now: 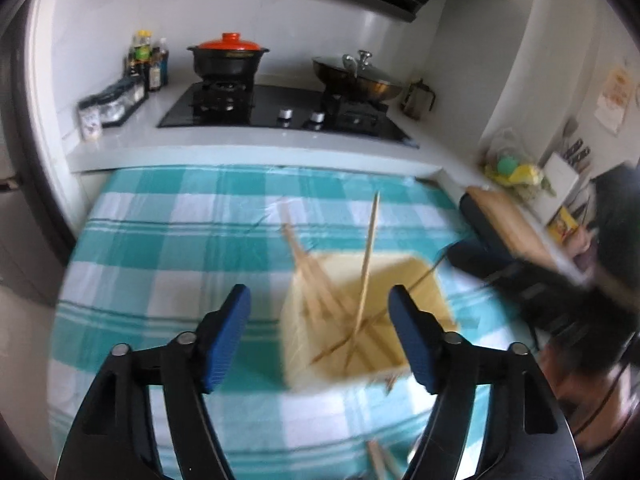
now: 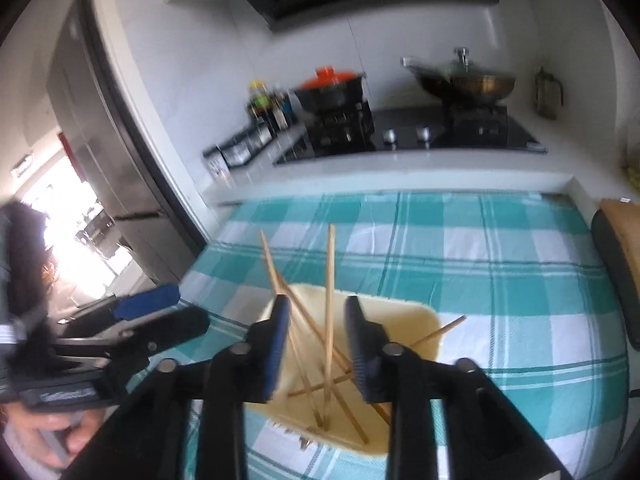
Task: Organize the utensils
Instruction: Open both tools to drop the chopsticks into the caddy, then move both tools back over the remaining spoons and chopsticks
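Wooden chopsticks (image 2: 329, 312) upright between right claw (image 2: 318, 344) open jaws, in box (image 2: 416, 320)

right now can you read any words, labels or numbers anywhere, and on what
Nothing can be read as it stands.
Wall poster: print too small and blurred.
Bottle labels: blurred.
Small packet on the counter: pattern only, unreadable.
Yellow box: blurred.
Lettering on the left tongs body: smeared by motion.
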A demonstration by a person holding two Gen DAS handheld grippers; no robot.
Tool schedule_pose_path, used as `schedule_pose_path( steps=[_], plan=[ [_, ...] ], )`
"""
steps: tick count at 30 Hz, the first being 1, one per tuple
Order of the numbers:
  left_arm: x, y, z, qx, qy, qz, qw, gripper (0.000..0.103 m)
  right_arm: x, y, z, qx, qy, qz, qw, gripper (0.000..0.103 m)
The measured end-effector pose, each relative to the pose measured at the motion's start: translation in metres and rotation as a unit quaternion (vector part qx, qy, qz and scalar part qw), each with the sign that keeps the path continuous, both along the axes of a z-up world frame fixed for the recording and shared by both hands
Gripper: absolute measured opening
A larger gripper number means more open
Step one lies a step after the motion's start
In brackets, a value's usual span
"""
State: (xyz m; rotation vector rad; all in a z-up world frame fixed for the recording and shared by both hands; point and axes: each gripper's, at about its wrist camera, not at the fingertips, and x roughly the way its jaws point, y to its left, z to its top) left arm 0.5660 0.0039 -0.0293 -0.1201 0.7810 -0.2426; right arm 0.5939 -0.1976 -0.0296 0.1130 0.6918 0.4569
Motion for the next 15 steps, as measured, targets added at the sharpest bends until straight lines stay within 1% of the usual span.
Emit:
schedule_pose_path(
  steps=[2,3,5,6,9,11,13,15],
  plan=[
    [-0.018,0.012,-0.006,0.011,0.013,0.001,0.9999,0.081,-0.03,-0.013,0.011,-0.021,-0.027,0.001,0.999,0.053],
    [-0.032,0.02,-0.013,0.014,0.024,-0.001,0.9996,0.084,-0.038,-0.017,0.012,-0.031,-0.031,0.001,0.999,0.055],
    [-0.059,0.033,-0.033,0.023,0.046,-0.003,0.9987,0.085,-0.065,-0.029,0.008,-0.062,-0.032,0.001,0.998,0.057],
    [-0.071,0.037,-0.043,0.029,0.055,-0.002,0.9981,0.086,-0.081,-0.036,0.001,-0.081,-0.029,0.0,0.996,0.057],
    [-0.111,0.045,-0.082,0.044,0.088,0.008,0.9952,0.086,-0.123,-0.057,-0.035,-0.136,-0.004,-0.007,0.991,0.057],
    [-0.135,0.045,-0.106,0.046,0.102,0.013,0.9936,0.086,-0.149,-0.073,-0.072,-0.16,0.031,-0.021,0.986,0.057],
    [-0.155,0.041,-0.131,0.044,0.114,0.02,0.9922,0.086,-0.171,-0.089,-0.109,-0.157,0.069,-0.037,0.984,0.057],
    [-0.168,0.035,-0.154,0.044,0.12,0.031,0.9913,0.086,-0.19,-0.104,-0.142,-0.149,0.098,-0.058,0.982,0.057]
  ],
)
